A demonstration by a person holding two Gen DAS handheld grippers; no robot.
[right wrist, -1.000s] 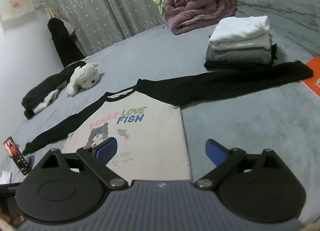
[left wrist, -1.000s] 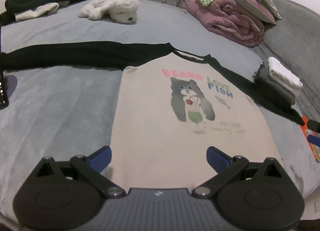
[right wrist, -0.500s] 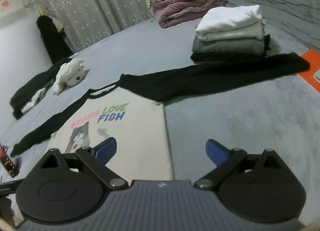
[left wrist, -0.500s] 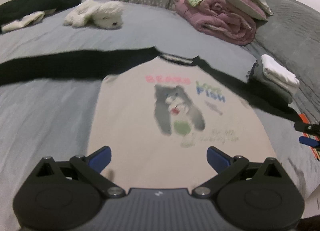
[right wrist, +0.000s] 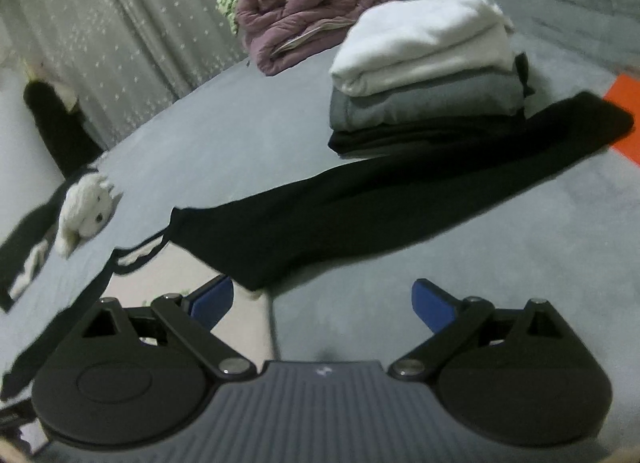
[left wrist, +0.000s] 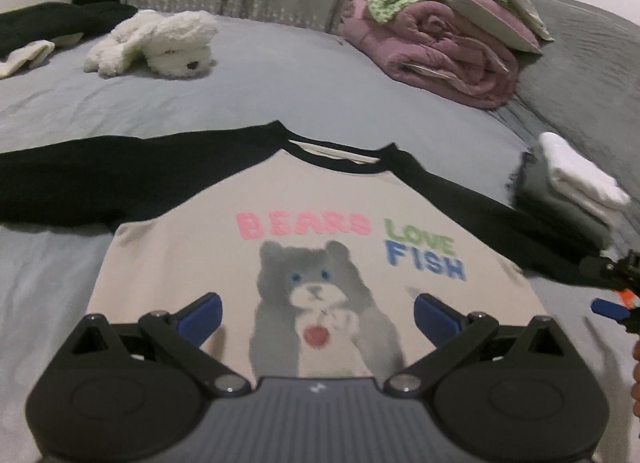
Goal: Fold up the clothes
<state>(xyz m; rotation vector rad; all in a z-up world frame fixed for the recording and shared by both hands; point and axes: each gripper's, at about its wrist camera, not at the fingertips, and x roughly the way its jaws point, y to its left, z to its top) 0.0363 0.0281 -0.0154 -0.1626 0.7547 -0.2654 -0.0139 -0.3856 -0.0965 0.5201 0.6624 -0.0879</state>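
We have a cream long-sleeved raglan shirt with black sleeves and a grey bear print [left wrist: 320, 223] lying face up and flat on the grey bed cover [left wrist: 260, 95], both sleeves spread out to the sides. Nothing on it is folded yet, so we judge ourselves at the very start of this garment: the approach before the first grasp.

Our left claw [left wrist: 318, 313] hovers over the lower chest of the shirt, its blue fingers spread wide with nothing between them. Our right claw [right wrist: 322, 305] is likewise released and empty, with its left blue fingertip [right wrist: 212, 301] over the shirt's right edge, near where the black right sleeve [right wrist: 400, 191] joins the body. That sleeve runs outward past a folded stack of white, grey and black clothes [right wrist: 428, 75], ending close to an orange flat object [right wrist: 624, 111] at the frame's edge.

The next move, as we read it, calls for lowering each claw to a pinch point on the cloth, probably a sleeve or a side edge, closing on one layer only, then carrying it across the bear print. The right sleeve lies just beside the stack, so we should lift it clear without dragging those finished pieces.

A white plush toy [left wrist: 160, 43] and a rolled mauve quilt [left wrist: 436, 55] sit well apart, farther up the bed.
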